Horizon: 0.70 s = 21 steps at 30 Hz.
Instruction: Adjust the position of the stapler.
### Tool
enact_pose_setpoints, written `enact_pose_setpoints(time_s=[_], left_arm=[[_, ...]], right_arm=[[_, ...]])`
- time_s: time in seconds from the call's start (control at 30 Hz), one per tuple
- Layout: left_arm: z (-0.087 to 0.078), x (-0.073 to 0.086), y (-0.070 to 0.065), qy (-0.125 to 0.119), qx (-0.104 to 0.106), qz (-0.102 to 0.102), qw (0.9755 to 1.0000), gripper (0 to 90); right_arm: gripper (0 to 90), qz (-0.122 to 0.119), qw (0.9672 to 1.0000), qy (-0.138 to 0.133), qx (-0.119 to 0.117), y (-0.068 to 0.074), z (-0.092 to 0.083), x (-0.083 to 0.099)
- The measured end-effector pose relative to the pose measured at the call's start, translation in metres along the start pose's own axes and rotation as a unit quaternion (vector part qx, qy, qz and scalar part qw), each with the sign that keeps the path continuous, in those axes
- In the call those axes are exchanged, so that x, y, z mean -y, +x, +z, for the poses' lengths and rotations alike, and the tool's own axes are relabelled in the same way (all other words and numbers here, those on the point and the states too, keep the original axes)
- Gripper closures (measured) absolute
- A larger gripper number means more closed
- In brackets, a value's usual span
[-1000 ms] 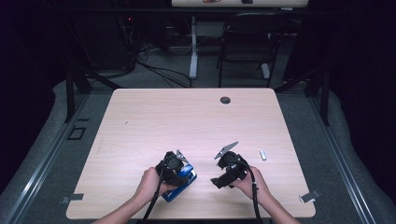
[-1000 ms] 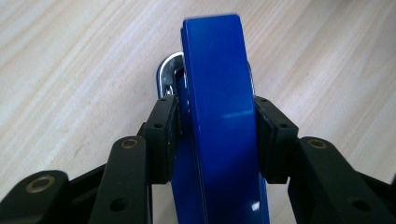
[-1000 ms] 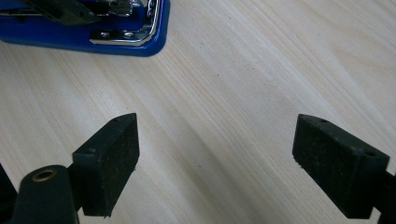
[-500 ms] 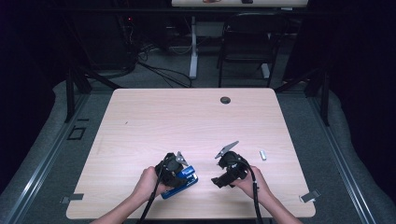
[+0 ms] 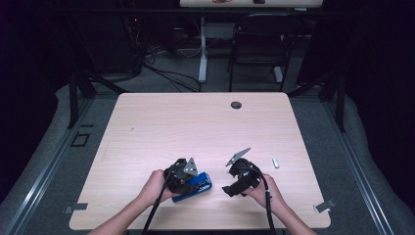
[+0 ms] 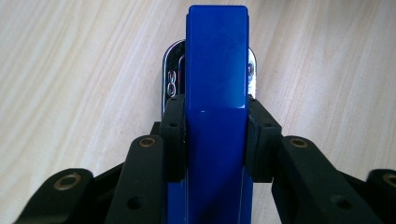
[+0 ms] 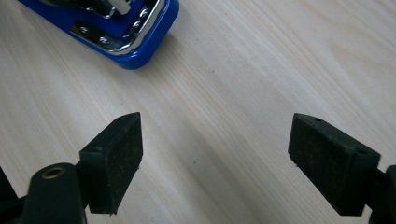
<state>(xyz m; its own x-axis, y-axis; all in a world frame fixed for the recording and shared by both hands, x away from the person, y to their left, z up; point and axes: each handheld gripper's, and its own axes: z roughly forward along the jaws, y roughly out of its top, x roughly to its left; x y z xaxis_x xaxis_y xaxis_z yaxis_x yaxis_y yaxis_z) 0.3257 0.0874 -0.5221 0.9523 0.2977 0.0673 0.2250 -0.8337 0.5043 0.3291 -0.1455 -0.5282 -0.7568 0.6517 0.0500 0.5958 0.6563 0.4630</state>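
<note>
The wooden table (image 5: 195, 127) carries everything, its pale top running out beyond both pairs of jaws. At its near edge the left gripper (image 6: 215, 128) has just been closing its jaws, and they now clamp the blue stapler (image 6: 216, 93) from either side, one black pad pressed flat against each flank of the blue top arm. The stapler runs straight out between the jaws and past their tips, where its chrome base plate shows to both sides of the blue arm, lying on the wood. In the high view the stapler (image 5: 193, 186) juts from the left gripper (image 5: 188, 178) toward the right gripper (image 5: 230, 188).

The right gripper (image 7: 217, 163) holds its jaws wide apart with bare wood between the pads; nothing is gripped. The stapler's rounded blue end (image 7: 135, 35) sits ahead of its jaws and off to one side, clear of both pads.

A small white piece (image 5: 275, 163) lies on the table beyond the right gripper, apart from it.
</note>
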Motion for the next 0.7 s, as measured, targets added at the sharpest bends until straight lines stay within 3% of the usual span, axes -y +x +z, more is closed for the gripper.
enact_pose_setpoints(time_s=[0.07, 0.1, 0.13, 0.2, 0.23, 0.27, 0.3, 0.4, 0.47, 0.57, 0.7], left_arm=[[-0.002, -0.007, 0.004, -0.01, 0.006, 0.035, 0.9993, 66.3], [-0.002, -0.007, 0.004, -0.01, 0.006, 0.035, 0.9993, 66.3], [-0.001, -0.012, 0.007, -0.015, 0.013, 0.06, 0.998, 66.3], [0.003, -0.016, 0.009, -0.015, 0.022, 0.08, 0.9964, 66.3], [0.003, -0.016, 0.009, -0.015, 0.022, 0.08, 0.9964, 66.3], [0.007, -0.019, 0.009, -0.016, 0.035, 0.104, 0.9939, 66.3], [0.007, -0.019, 0.009, -0.016, 0.035, 0.104, 0.9939, 66.3], [0.016, -0.03, 0.01, -0.008, 0.04, 0.139, 0.9894, 66.3], [0.019, -0.035, 0.012, -0.003, 0.05, 0.146, 0.9881, 66.3], [0.022, -0.038, 0.014, -0.001, 0.059, 0.14, 0.9885, 66.2], [0.028, -0.04, 0.017, 0.001, 0.072, 0.144, 0.9869, 66.2]], right_arm=[[18.0, 0.01, 1.0, 0.001, 0.002, -0.004, -0.003, 0.0], [18.0, 0.01, 1.0, 0.001, 0.002, -0.004, -0.003, 0.0], [18.4, 0.013, 0.9999, 0.001, 0.005, -0.007, -0.005, 0.001], [18.8, 0.022, 0.9997, -0.007, 0.006, -0.01, -0.008, 0.003], [18.8, 0.022, 0.9997, -0.007, 0.006, -0.01, -0.008, 0.003], [19.3, 0.033, 0.9994, -0.011, 0.009, -0.014, -0.012, 0.006], [19.6, 0.039, 0.9991, -0.013, 0.009, -0.016, -0.012, 0.008], [19.9, 0.058, 0.9982, -0.015, 0.01, -0.021, -0.014, 0.013], [20.5, 0.069, 0.9975, -0.012, 0.01, -0.024, -0.015, 0.016], [20.8, 0.08, 0.9966, -0.015, 0.007, -0.025, -0.014, 0.02], [22.2, 0.091, 0.9958, -0.014, 0.006, -0.026, -0.013, 0.027]])
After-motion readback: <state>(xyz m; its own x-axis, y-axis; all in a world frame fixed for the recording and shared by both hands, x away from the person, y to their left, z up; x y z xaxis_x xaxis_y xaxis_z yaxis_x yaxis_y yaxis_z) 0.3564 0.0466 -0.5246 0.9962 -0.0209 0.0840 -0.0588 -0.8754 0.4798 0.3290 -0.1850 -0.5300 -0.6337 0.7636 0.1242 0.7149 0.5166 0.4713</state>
